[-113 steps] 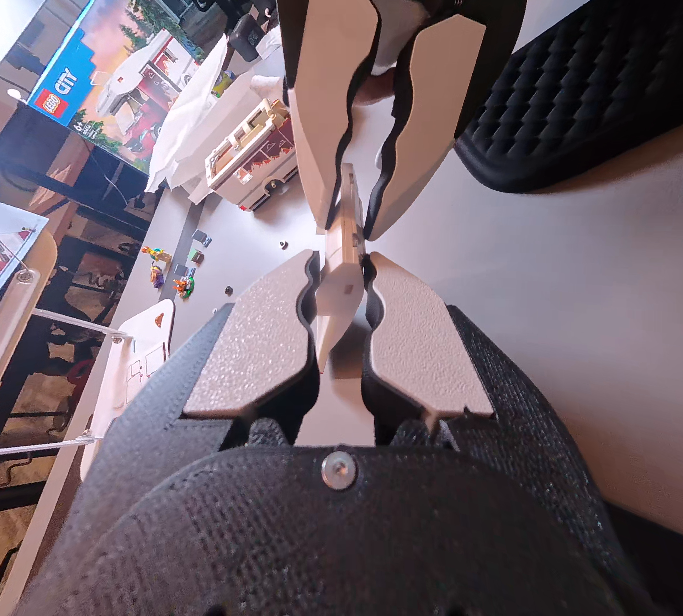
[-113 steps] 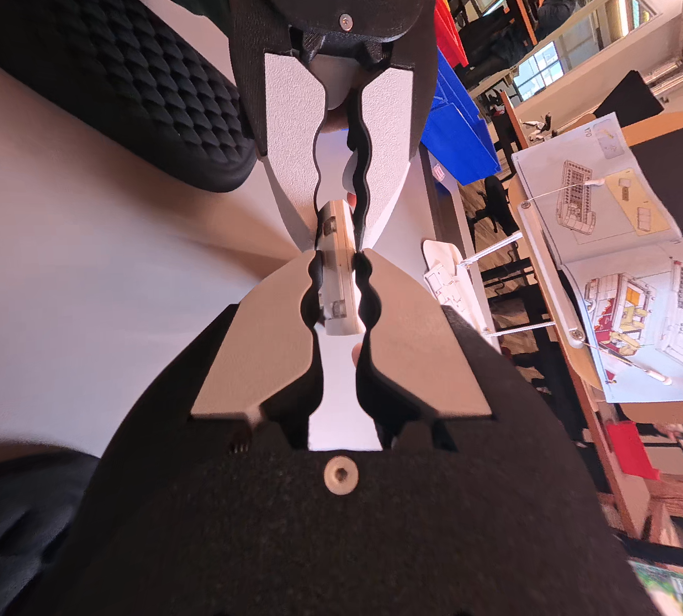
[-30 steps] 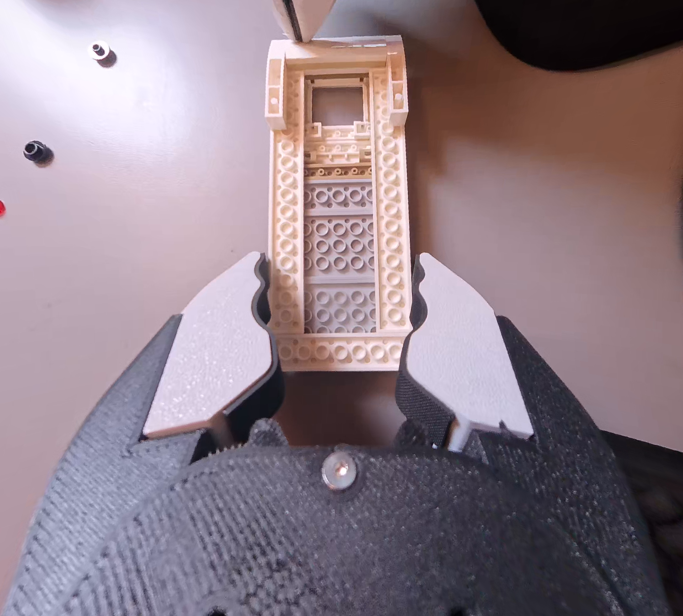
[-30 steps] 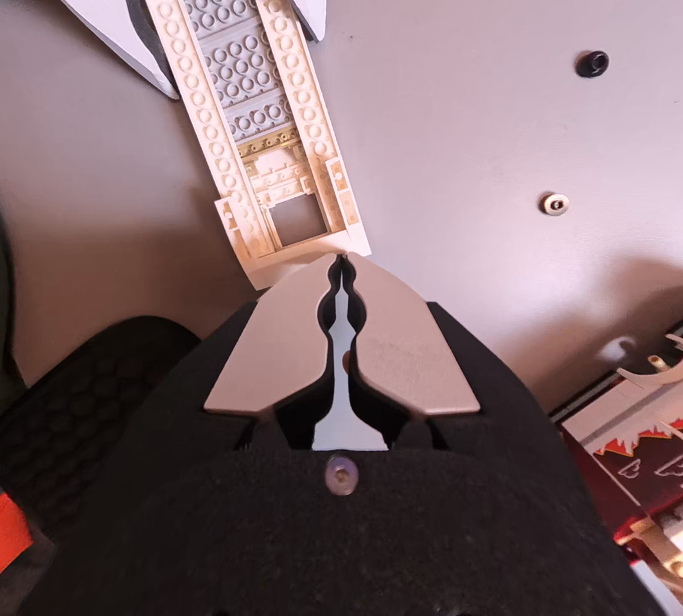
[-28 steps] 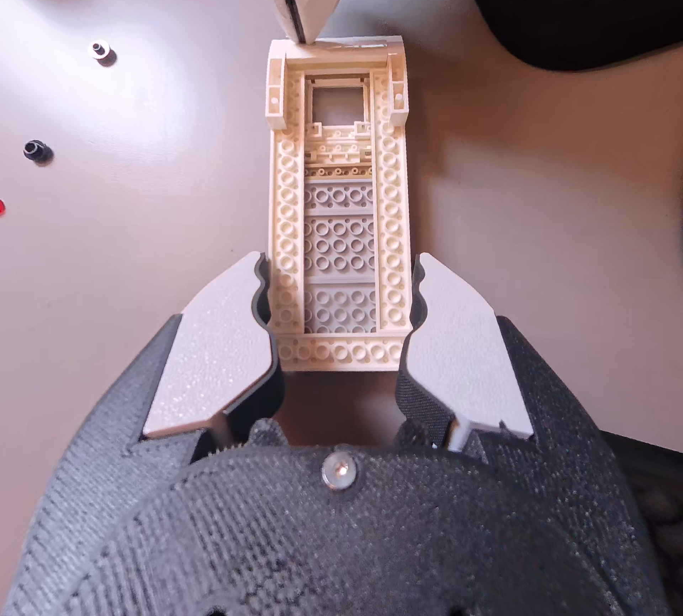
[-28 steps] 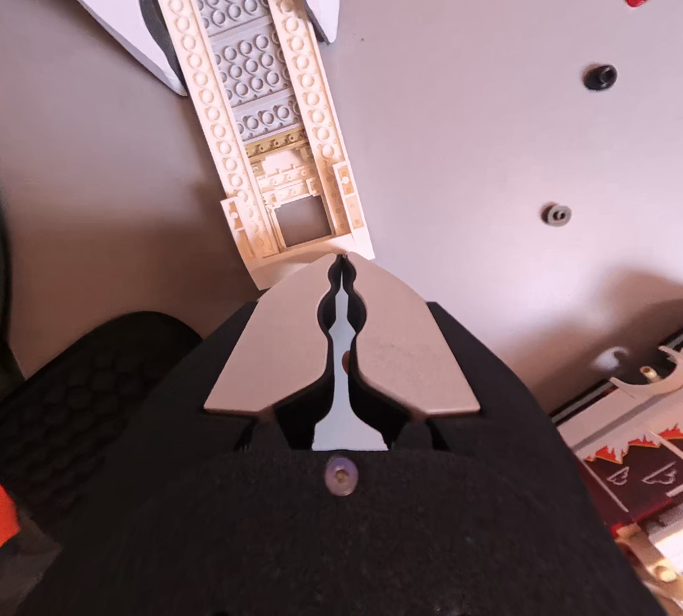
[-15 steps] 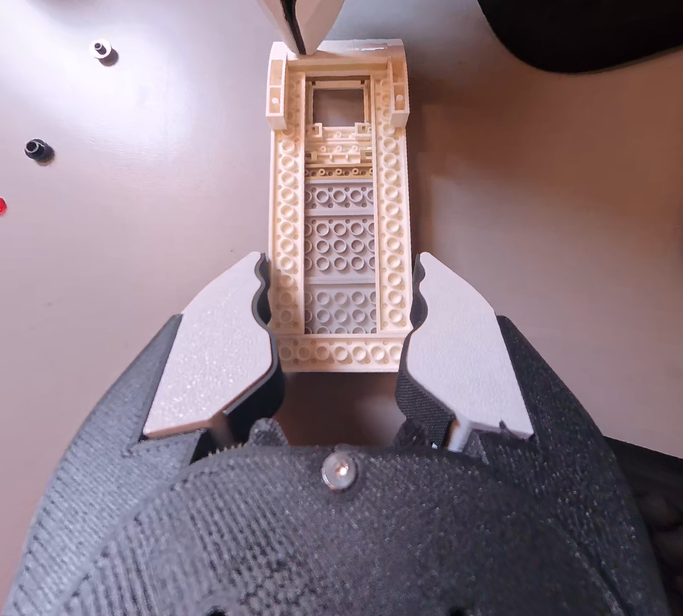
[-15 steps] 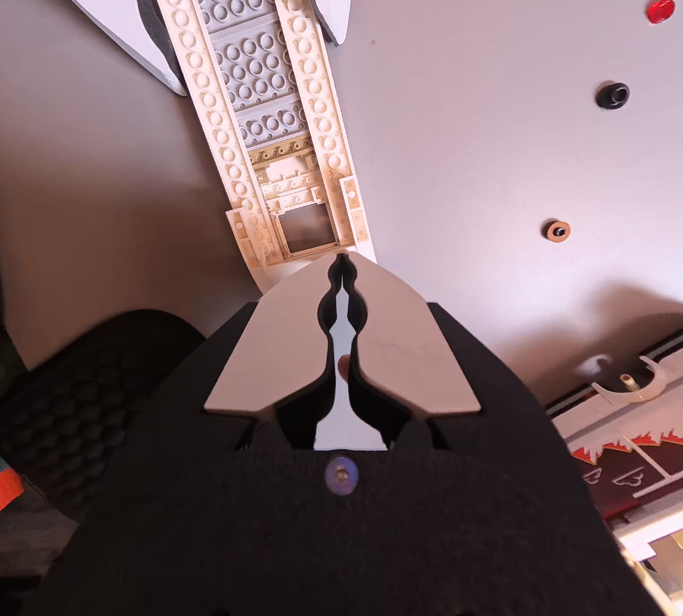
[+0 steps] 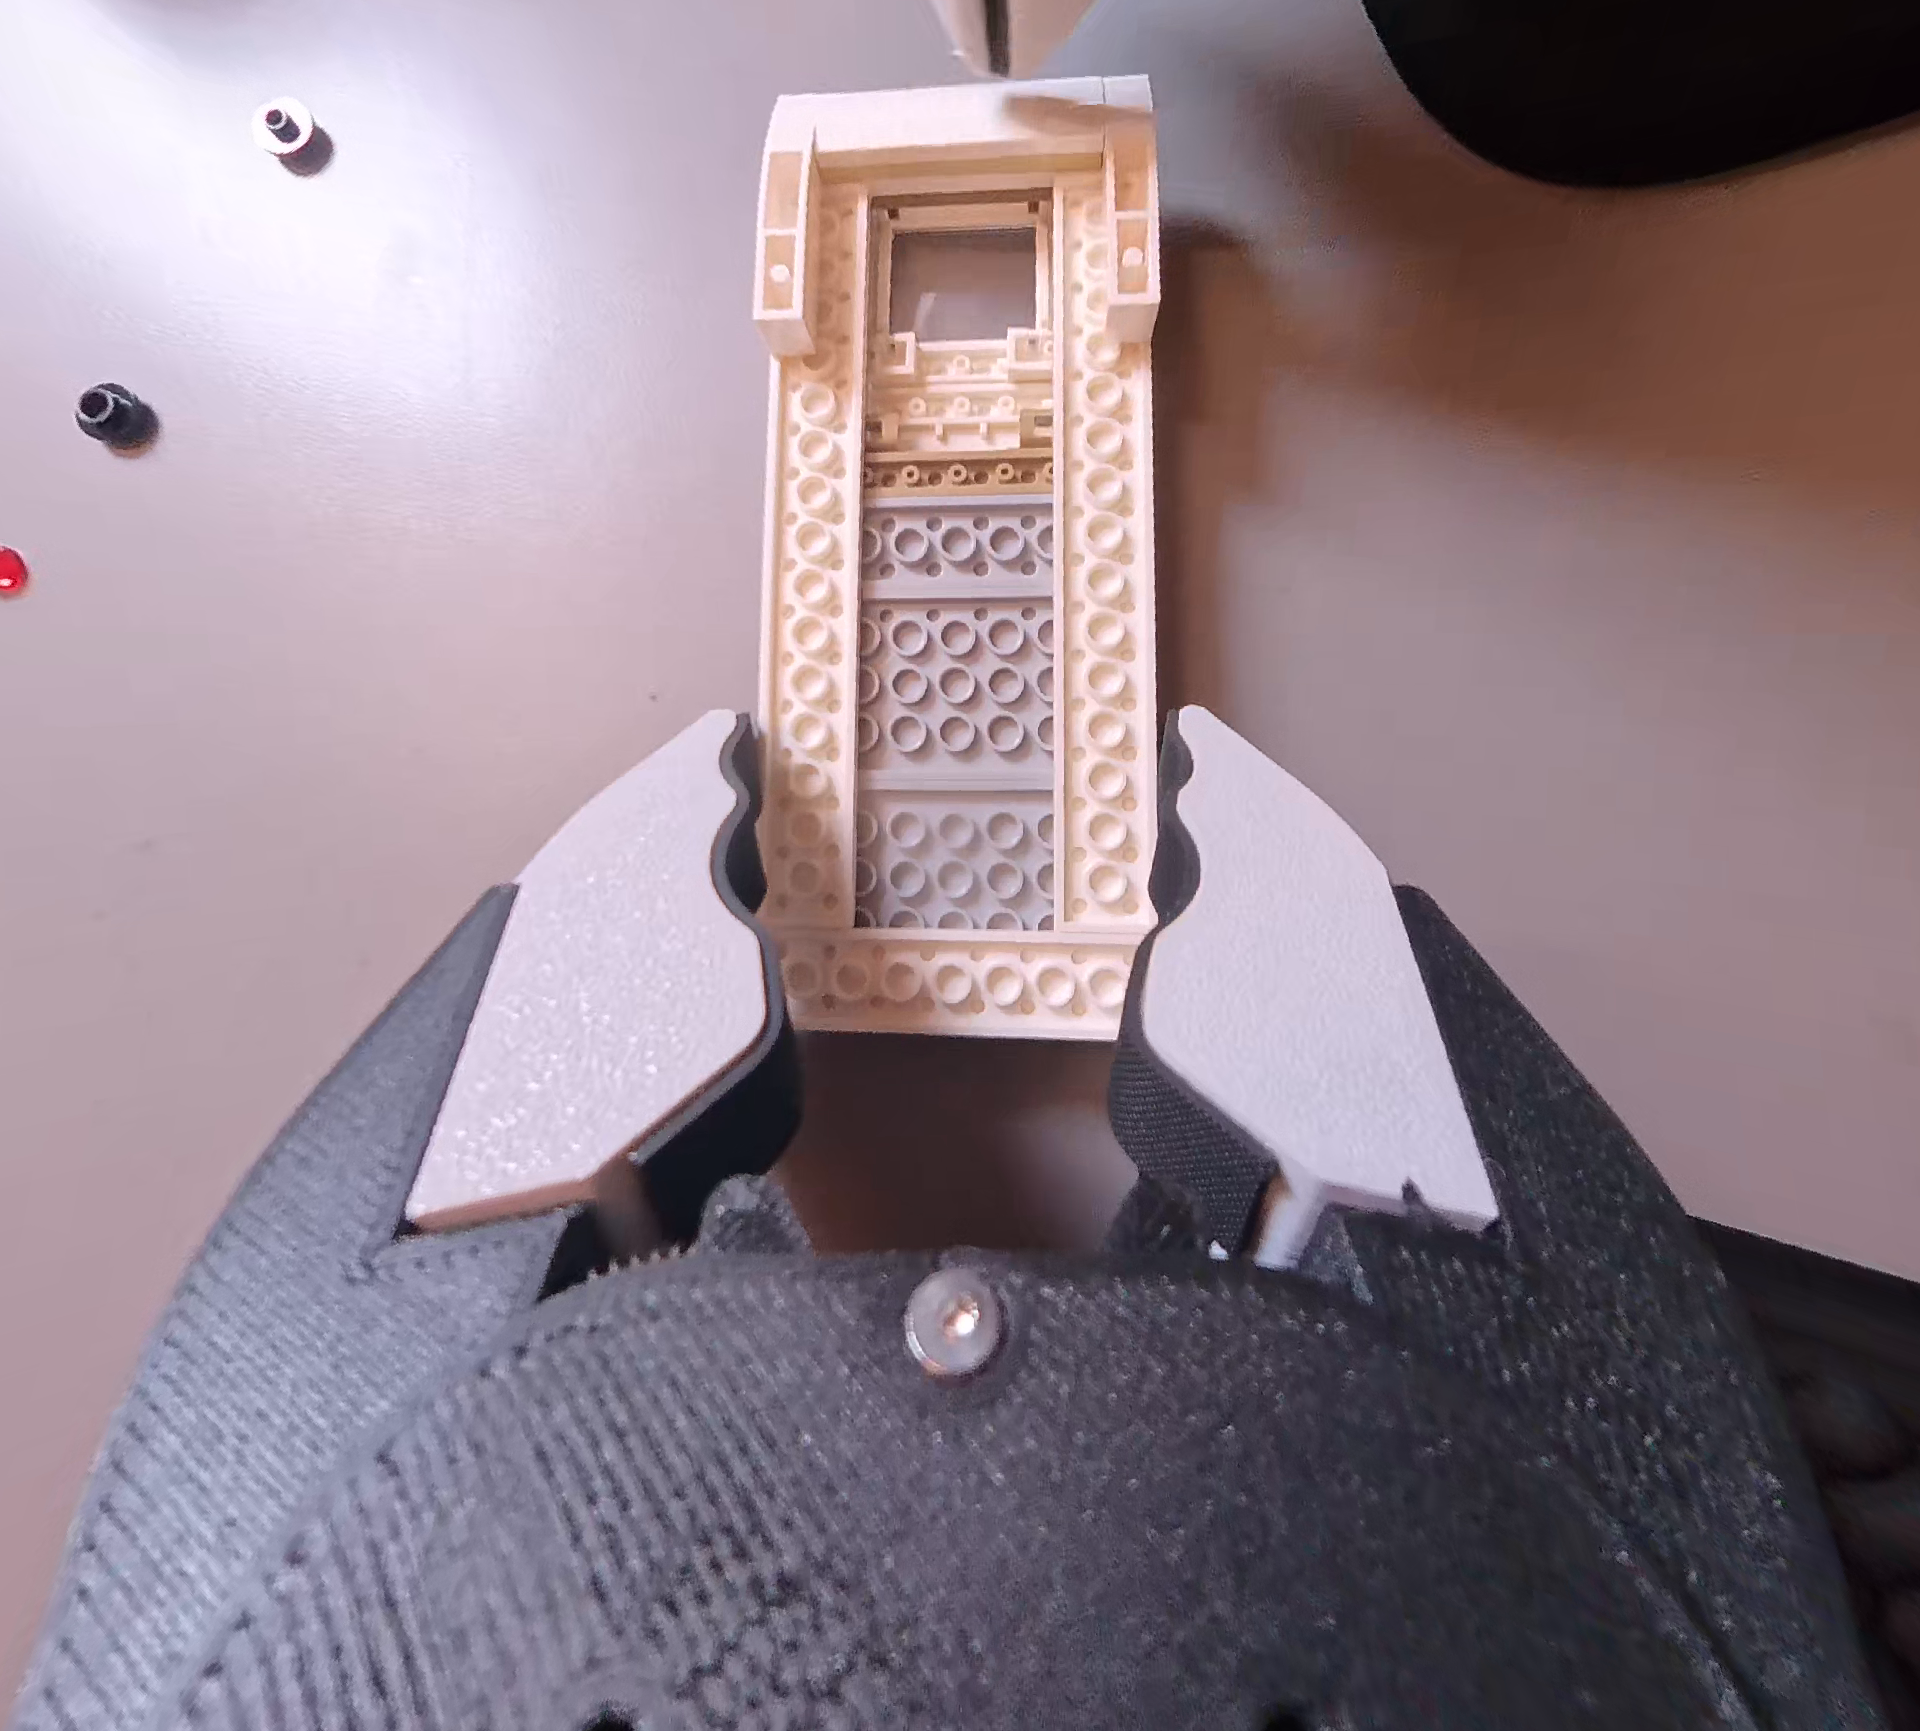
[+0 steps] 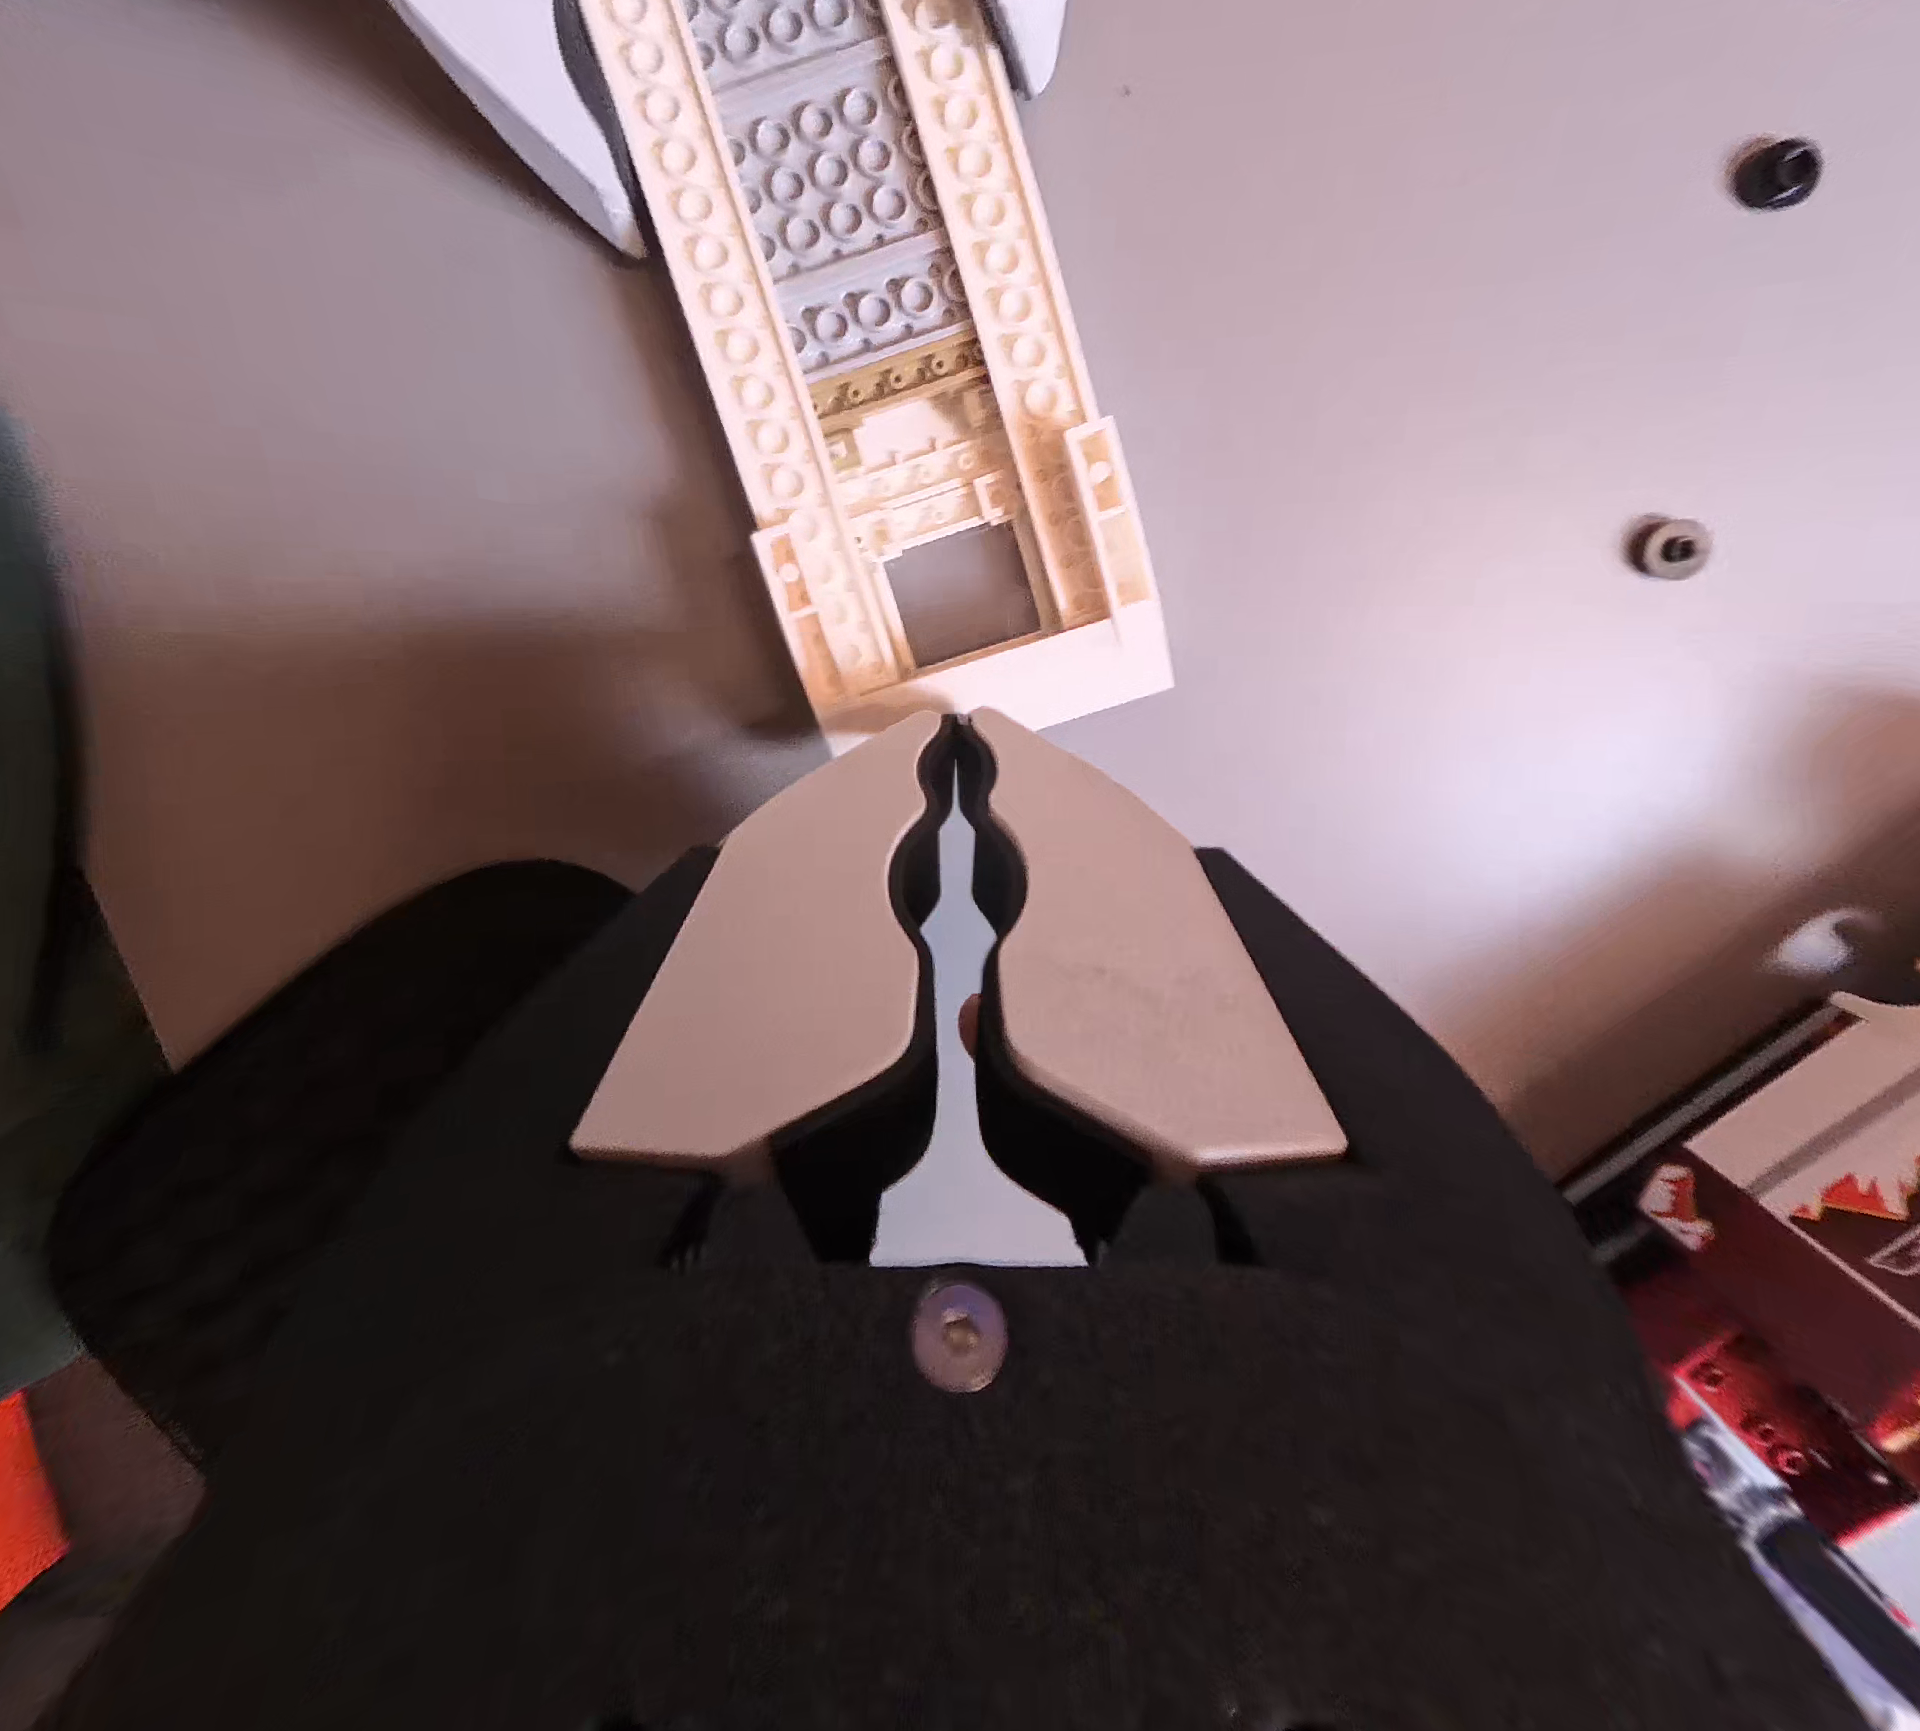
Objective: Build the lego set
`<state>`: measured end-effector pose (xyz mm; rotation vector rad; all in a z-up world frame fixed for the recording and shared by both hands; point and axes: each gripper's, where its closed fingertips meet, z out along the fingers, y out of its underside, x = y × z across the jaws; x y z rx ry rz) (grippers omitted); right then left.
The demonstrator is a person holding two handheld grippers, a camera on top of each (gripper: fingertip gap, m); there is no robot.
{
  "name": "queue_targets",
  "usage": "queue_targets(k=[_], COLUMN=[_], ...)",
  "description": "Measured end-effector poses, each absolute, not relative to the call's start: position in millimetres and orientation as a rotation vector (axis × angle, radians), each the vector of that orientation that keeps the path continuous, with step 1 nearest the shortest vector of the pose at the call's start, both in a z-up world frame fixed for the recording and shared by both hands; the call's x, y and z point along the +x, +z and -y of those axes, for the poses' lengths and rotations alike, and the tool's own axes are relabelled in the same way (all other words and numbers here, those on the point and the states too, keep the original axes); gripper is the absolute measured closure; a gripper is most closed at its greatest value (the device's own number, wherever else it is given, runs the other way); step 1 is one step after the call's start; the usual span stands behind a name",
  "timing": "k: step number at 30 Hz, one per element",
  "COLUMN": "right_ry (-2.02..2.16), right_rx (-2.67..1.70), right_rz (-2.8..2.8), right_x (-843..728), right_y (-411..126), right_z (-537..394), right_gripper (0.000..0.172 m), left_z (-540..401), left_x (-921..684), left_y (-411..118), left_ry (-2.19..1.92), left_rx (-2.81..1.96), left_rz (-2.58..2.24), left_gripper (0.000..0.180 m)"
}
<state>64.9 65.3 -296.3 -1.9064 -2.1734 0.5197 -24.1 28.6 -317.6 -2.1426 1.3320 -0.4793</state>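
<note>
My L gripper (image 9: 958, 824) clamps cream brick plate (image 9: 958, 601) lengthwise; window end toward closed, empty R gripper (image 10: 956, 725).

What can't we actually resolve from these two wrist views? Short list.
- Other face of the cream brick plate: it faces the table in both views.
- Right hand-held gripper: the left wrist view's top edge crops all but its tips.
- Left hand-held gripper: the right wrist view's top edge crops its body; motion blur there.
- Red-and-white build: cut by the right edge, blurred.
- Small round pieces: too small to identify.
</note>
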Motion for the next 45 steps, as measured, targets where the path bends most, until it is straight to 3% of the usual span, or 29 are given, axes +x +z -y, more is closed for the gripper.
queue_targets(k=[22, 45], right_ry=[0.270, 0.442], right_rx=[-1.770, -1.851], right_rz=[2.335, 2.267], right_x=[65, 53], right_y=[-302, -300], right_z=[-56, -60], right_gripper=[0.172, 0.172], left_z=[-30, -30], left_x=[-25, -27], left_y=[-318, -317], left_ry=[-0.466, -0.445], left_rx=[-2.129, -2.115], left_rz=[-1.340, -1.372], left_gripper=[0.107, 0.107])
